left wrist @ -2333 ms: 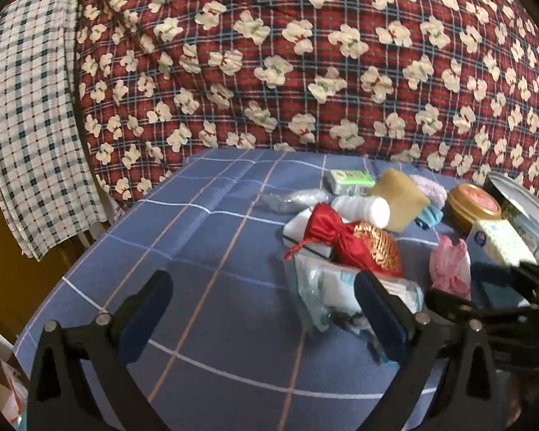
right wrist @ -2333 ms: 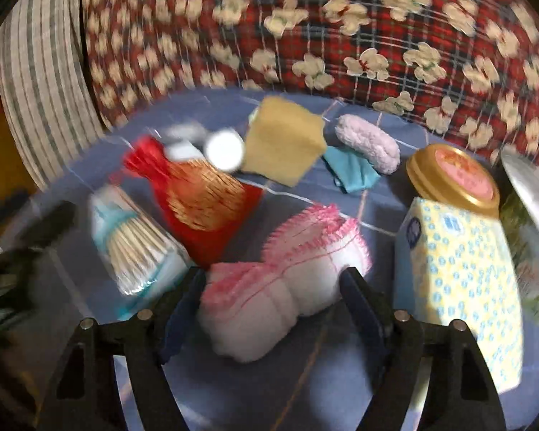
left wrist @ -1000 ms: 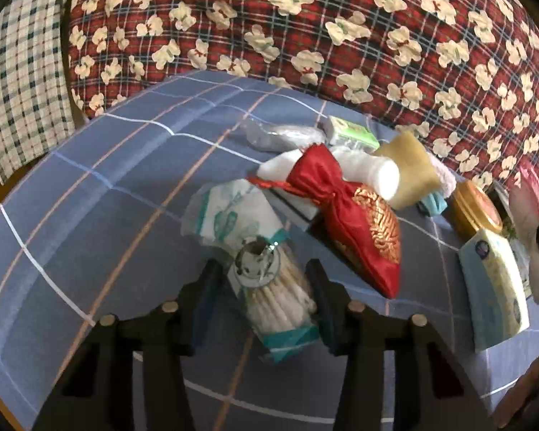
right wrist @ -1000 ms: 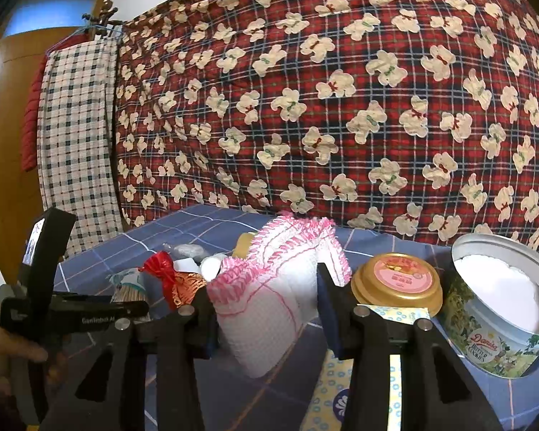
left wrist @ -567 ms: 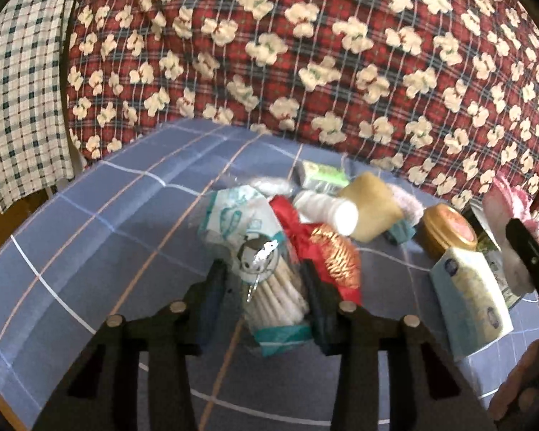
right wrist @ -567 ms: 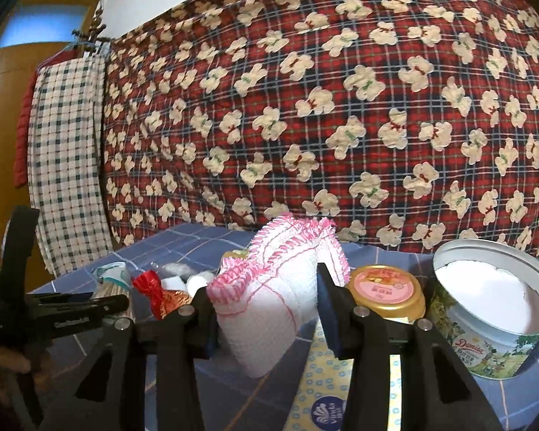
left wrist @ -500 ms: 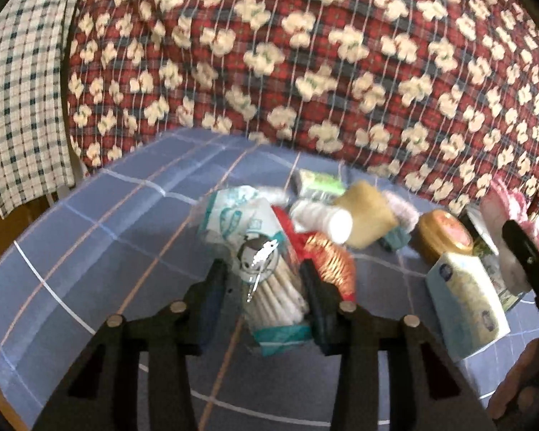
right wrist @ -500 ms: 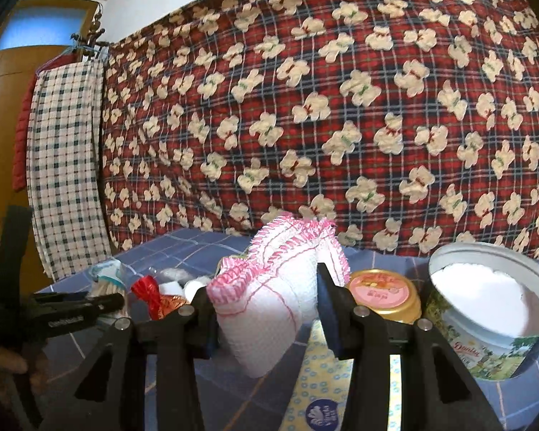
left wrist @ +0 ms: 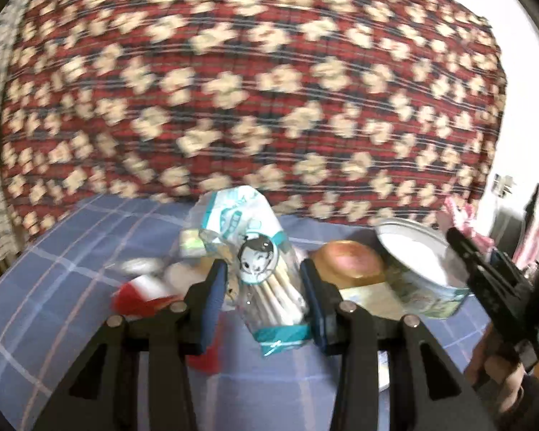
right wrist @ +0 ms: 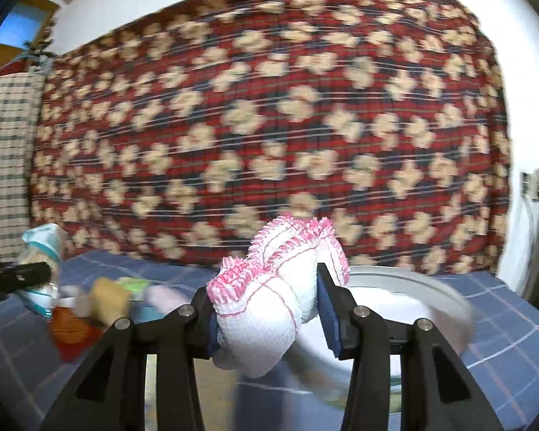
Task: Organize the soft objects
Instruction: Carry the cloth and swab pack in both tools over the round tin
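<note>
Carry step: left gripper [left wrist: 262, 300] clamps swab pack [left wrist: 260, 269], right gripper [right wrist: 266, 314] clamps cloth [right wrist: 276, 287] by tin [right wrist: 413, 287]; next likely needs centring over tin before release.

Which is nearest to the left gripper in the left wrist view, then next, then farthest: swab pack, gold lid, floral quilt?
1. Swab pack: between the left gripper's fingers.
2. Gold lid: on the table, just right.
3. Floral quilt: hanging behind the table.
</note>
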The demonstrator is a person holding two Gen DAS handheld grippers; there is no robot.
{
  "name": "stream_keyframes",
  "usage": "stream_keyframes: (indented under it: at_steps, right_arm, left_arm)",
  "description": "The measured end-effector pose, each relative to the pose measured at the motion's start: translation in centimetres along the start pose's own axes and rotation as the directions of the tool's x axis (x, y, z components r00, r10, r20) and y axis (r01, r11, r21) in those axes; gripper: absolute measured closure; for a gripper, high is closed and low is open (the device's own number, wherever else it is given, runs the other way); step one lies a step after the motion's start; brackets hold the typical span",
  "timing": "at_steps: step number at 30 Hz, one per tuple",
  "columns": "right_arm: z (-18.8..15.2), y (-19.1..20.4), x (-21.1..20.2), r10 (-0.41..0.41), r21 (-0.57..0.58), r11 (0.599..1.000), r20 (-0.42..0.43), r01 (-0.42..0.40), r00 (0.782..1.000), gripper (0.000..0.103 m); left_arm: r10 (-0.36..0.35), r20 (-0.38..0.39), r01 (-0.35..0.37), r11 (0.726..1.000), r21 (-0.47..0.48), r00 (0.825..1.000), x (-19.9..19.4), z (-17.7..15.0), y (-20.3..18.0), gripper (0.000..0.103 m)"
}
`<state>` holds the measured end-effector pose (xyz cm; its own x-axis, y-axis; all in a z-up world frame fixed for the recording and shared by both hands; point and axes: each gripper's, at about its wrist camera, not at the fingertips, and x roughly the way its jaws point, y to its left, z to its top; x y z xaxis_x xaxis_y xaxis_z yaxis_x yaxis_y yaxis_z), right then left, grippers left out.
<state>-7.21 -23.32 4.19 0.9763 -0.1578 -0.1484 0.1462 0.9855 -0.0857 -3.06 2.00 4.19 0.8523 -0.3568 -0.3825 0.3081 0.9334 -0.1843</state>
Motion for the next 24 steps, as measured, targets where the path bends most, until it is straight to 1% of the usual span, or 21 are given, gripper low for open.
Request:
stream_keyframes:
  at_steps: [2, 4, 6, 8, 11, 14, 18, 20, 24]
  right_arm:
    - [0.0, -2.2, 0.3, -0.061, 0.001, 0.998, 0.0, 0.061, 0.998, 0.056]
    - [-0.1, -4.3, 0.4, -0.104, 0.012, 0.995, -0.004, 0.104, 0.995, 0.056]
    - [-0.1, -6.5, 0.8, -0.155, 0.012, 0.988, -0.006, 0.155, 0.988, 0.056]
    - [-0.2, -8.2, 1.0, -0.194, 0.004, 0.981, -0.006, 0.194, 0.981, 0.056]
    - [-0.4, -10.9, 1.8, -0.242, 0.005, 0.97, -0.025, 0.242, 0.97, 0.056]
    - [-0.6, -13.3, 2.7, -0.258, 0.005, 0.966, -0.05, 0.259, 0.965, 0.056]
    - [-1.0, -14.9, 3.7, -0.282, -0.037, 0.959, -0.066, 0.28, 0.957, 0.056]
    - [-1.1, -15.8, 4.2, -0.273, -0.033, 0.962, -0.087, 0.271, 0.958, 0.056]
    - [-1.5, -17.4, 5.3, -0.27, -0.039, 0.963, -0.12, 0.267, 0.955, 0.056]
  left_arm:
    - [-0.04, 0.009, 0.04, 0.999, 0.02, 0.999, 0.8, 0.5, -2.1, 0.062]
    - [-0.089, 0.011, 0.088, 0.995, 0.042, 0.996, 1.8, 1.1, -4.4, 0.062]
    - [-0.115, 0.008, 0.114, 0.991, 0.07, 0.993, 2.6, 1.2, -6.5, 0.062]
    - [-0.153, 0.01, 0.151, 0.983, 0.1, 0.988, 3.6, 1.6, -8.9, 0.062]
    - [-0.19, 0.0, 0.189, 0.975, 0.114, 0.982, 4.9, 2.0, -11.9, 0.062]
    - [-0.228, -0.011, 0.228, 0.966, 0.122, 0.974, 6.2, 2.2, -14.9, 0.062]
    - [-0.255, -0.045, 0.258, 0.956, 0.138, 0.966, 8.3, 1.9, -19.3, 0.062]
    - [-0.258, -0.061, 0.264, 0.953, 0.15, 0.964, 9.5, 1.6, -21.2, 0.062]
    - [-0.264, -0.115, 0.278, 0.951, 0.137, 0.958, 12.1, 0.6, -24.1, 0.062]
